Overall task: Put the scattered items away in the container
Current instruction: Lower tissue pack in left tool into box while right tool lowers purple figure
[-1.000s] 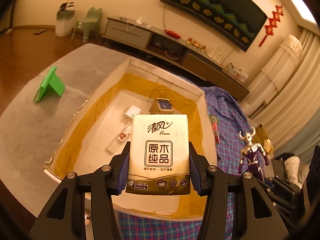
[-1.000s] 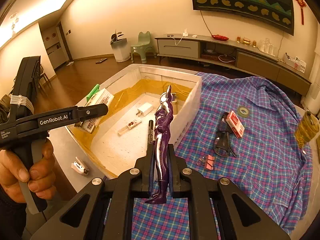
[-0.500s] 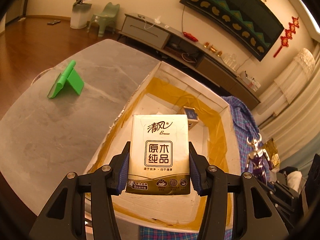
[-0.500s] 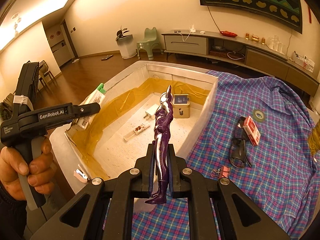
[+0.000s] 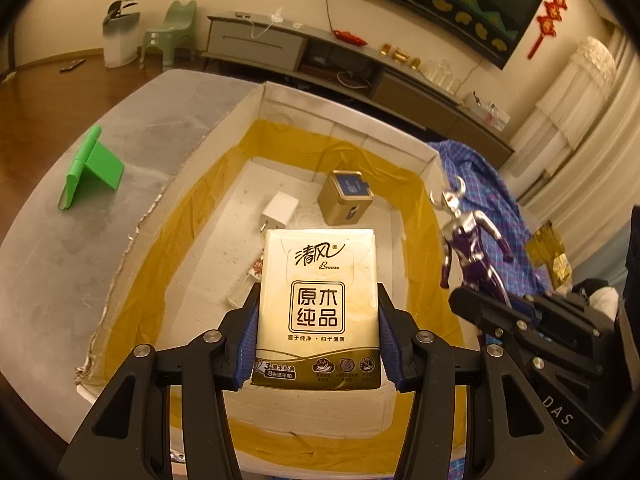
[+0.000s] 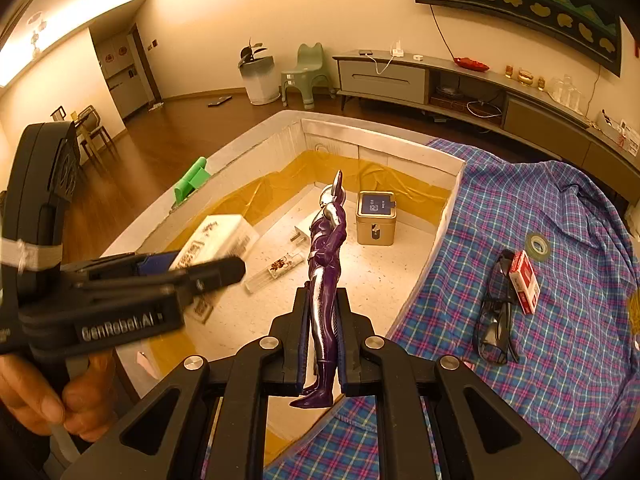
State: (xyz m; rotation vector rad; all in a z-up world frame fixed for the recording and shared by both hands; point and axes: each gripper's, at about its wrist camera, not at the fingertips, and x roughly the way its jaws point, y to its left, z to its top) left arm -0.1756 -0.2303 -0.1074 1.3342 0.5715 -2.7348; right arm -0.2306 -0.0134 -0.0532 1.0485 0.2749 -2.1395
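Note:
My left gripper [image 5: 318, 334] is shut on a cream tissue pack [image 5: 318, 300] and holds it over the white box [image 5: 352, 120] lined with yellow tape. In the right wrist view the left gripper [image 6: 208, 268] hangs over the box's left side with the tissue pack [image 6: 218, 236] in its jaws. My right gripper [image 6: 322, 336] is shut on a purple and silver toy figure [image 6: 326, 264], held upright above the box's [image 6: 380, 142] near edge. The figure [image 5: 472, 248] also shows at the right of the left wrist view. Inside the box lie a gold tin [image 6: 376, 218], a white charger [image 5: 278, 212] and a clear packet [image 6: 276, 268].
A blue plaid shirt [image 6: 560, 280] covers the table to the right, bearing black sunglasses [image 6: 494, 320], a red and white pack [image 6: 526, 282] and a tape roll [image 6: 538, 246]. A green stand [image 5: 90, 168] sits on the grey table [image 5: 60, 260] left of the box. A hand [image 6: 44, 396] grips the left tool.
Both grippers have moved in over the box and slightly down. The tissue pack now hangs above the box floor and the toy figure has come closer to the gold tin.

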